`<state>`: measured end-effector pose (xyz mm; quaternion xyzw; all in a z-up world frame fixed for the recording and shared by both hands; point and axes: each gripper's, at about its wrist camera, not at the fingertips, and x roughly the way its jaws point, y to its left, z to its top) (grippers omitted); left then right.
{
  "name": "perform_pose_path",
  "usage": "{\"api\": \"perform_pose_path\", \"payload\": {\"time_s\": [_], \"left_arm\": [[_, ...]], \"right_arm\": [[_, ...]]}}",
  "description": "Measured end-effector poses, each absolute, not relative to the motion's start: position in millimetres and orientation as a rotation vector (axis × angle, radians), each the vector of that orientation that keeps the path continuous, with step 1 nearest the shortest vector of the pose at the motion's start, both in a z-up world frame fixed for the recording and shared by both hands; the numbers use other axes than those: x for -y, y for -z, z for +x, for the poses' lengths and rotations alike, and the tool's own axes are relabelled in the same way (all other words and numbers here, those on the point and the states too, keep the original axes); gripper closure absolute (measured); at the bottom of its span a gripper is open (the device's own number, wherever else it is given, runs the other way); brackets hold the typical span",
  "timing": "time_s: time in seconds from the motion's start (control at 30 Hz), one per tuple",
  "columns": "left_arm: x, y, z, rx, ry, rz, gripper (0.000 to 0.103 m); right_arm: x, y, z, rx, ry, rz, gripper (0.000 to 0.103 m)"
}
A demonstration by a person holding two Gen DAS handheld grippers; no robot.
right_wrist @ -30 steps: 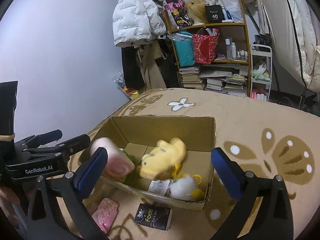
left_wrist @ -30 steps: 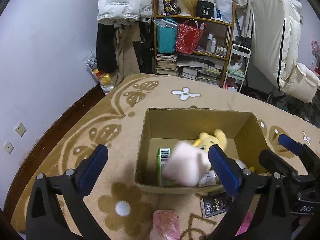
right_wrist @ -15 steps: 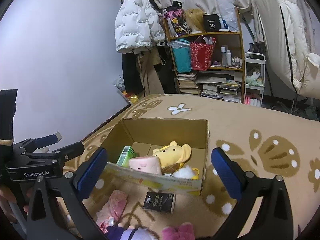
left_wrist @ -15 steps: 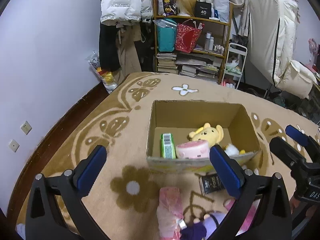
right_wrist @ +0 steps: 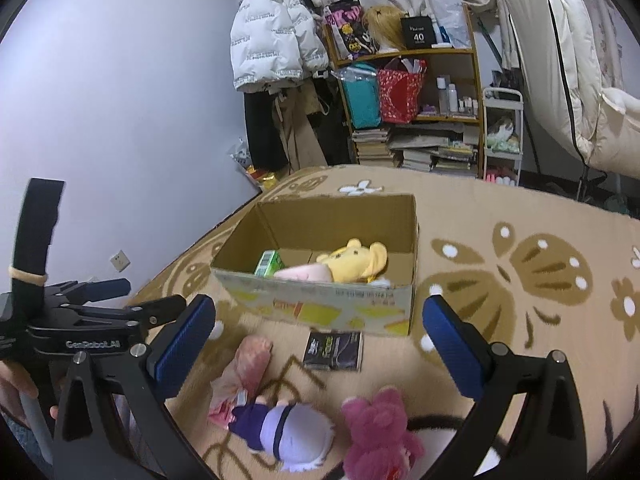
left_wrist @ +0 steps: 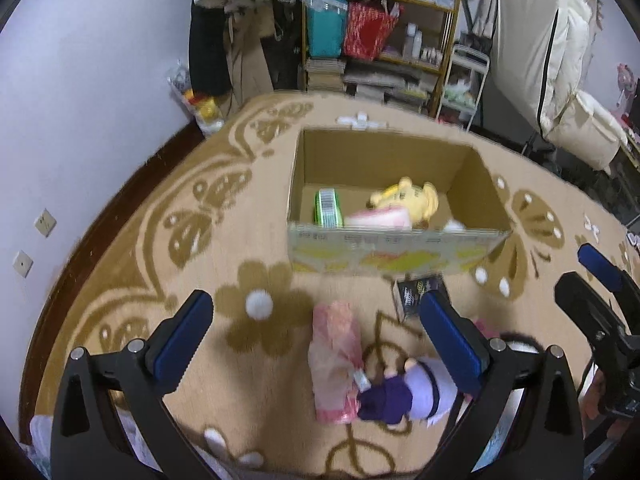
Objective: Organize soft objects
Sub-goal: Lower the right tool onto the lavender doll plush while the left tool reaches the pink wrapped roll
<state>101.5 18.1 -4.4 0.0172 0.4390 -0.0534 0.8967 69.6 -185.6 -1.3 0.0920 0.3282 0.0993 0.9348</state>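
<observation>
We hold left gripper [left_wrist: 316,344] and right gripper [right_wrist: 320,344] over rug [right_wrist: 520,220], both jaws spread wide, nothing pinched. Nearest us on rug: purple doll [right_wrist: 288,432], pink plush [right_wrist: 380,436] just right of it, pink packet [right_wrist: 244,372] touching doll's left end. Beyond them, black pack [right_wrist: 334,350] lies flat just before box [right_wrist: 320,304]. Inside box: green carton [right_wrist: 267,262], pink toy [right_wrist: 306,272], yellow plush [right_wrist: 354,260]. Far off: shelf [right_wrist: 408,92], white jacket [right_wrist: 272,28].
</observation>
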Motion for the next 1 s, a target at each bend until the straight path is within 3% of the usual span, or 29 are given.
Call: {"api": "perform_pose_path", "payload": {"time_s": [0.7,1.0], "left_arm": [[-15.4,90.6,120.6,-1.257,0.091,0.046,0.001],[-17.6,108.8,131.6,-1.318,0.075,0.019,0.001]], "right_arm": [[151.7,73.5,72.4,-0.953,-0.306,0.085,0.000],[142.7,94.0,80.1,-1.037,-0.336,0.092,0.000]]}}
